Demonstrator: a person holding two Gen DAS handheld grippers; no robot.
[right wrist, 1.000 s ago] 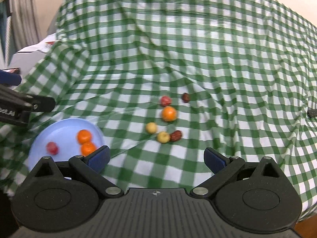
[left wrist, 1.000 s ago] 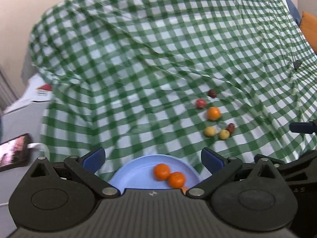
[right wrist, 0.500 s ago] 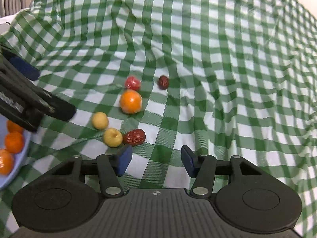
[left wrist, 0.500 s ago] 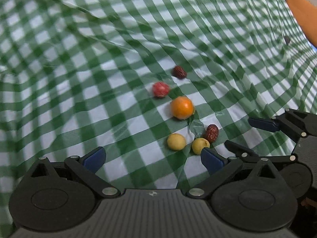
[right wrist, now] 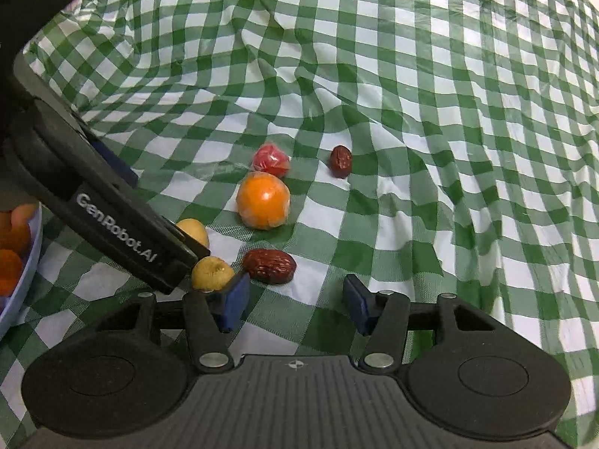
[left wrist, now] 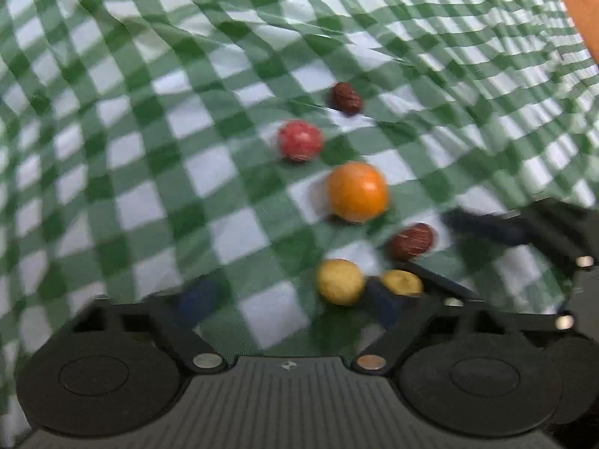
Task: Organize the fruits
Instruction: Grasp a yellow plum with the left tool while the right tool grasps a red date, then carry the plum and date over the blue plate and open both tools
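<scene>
Both grippers sit low over the counter, angled down toward the loose fruit. The left gripper (left wrist: 290, 299) has its jaws spread wide; one yellow fruit (left wrist: 340, 281) lies just ahead between them, beside the right-hand pad. The right gripper (right wrist: 295, 303) has jaws partly apart, empty; the near red date (right wrist: 269, 266) lies just ahead of the gap, and the second yellow fruit (right wrist: 212, 272) sits beside its left pad. Farther ahead lie the orange (right wrist: 263, 200), a red fruit (right wrist: 271, 160) and a far date (right wrist: 340, 161). A blue plate (right wrist: 22, 284) holding oranges sits at the left. A wrinkled green checked cloth (right wrist: 430, 112) covers the counter.
</scene>
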